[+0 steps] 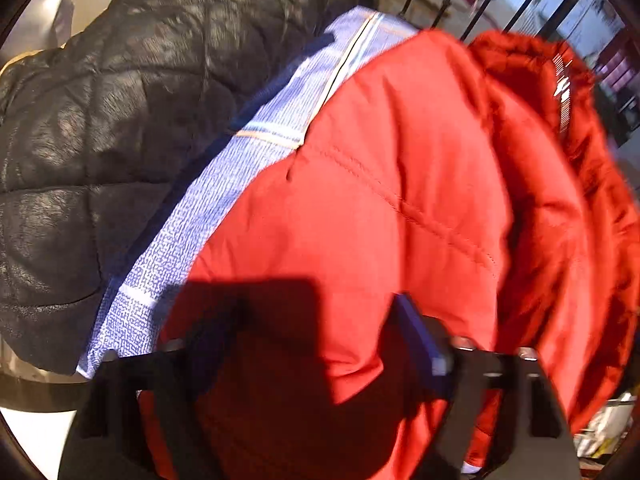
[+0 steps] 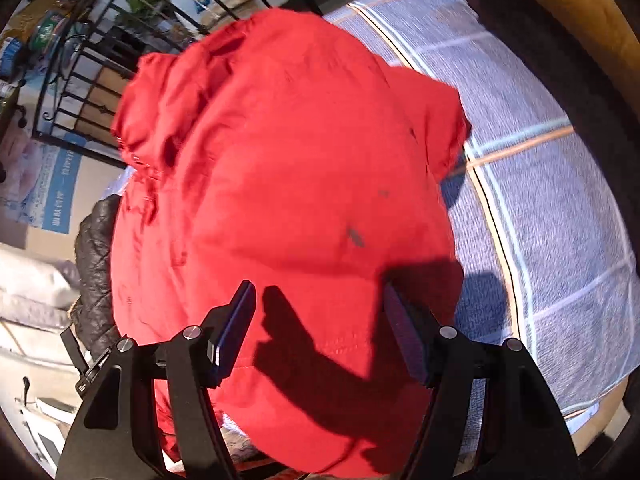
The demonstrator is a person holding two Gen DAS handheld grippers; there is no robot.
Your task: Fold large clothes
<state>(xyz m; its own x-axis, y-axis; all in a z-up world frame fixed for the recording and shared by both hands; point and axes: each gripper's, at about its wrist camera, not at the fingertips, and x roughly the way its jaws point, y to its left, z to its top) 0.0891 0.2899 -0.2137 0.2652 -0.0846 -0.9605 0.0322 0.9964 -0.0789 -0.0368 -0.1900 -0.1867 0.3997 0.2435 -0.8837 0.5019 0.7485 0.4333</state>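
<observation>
A puffy red jacket (image 1: 400, 168) lies spread on a blue checked sheet (image 1: 248, 176). My left gripper (image 1: 320, 344) points down at the jacket's near edge. Its jaws stand apart, and a bulge of red fabric rises between the fingers (image 1: 424, 344) and fills the gap. In the right wrist view the red jacket (image 2: 280, 160) fills the middle. Just above its near part my right gripper (image 2: 320, 320) hovers open, nothing pinched between its blue pads (image 2: 236, 328). Its shadow falls on the cloth.
A black quilted jacket (image 1: 120, 120) lies heaped on the sheet beside the red one, and shows as the black jacket (image 2: 96, 248) at the left. The sheet (image 2: 540, 208) stretches right to a dark, tan-edged border (image 2: 568, 52). A black metal railing (image 2: 80, 80) stands beyond.
</observation>
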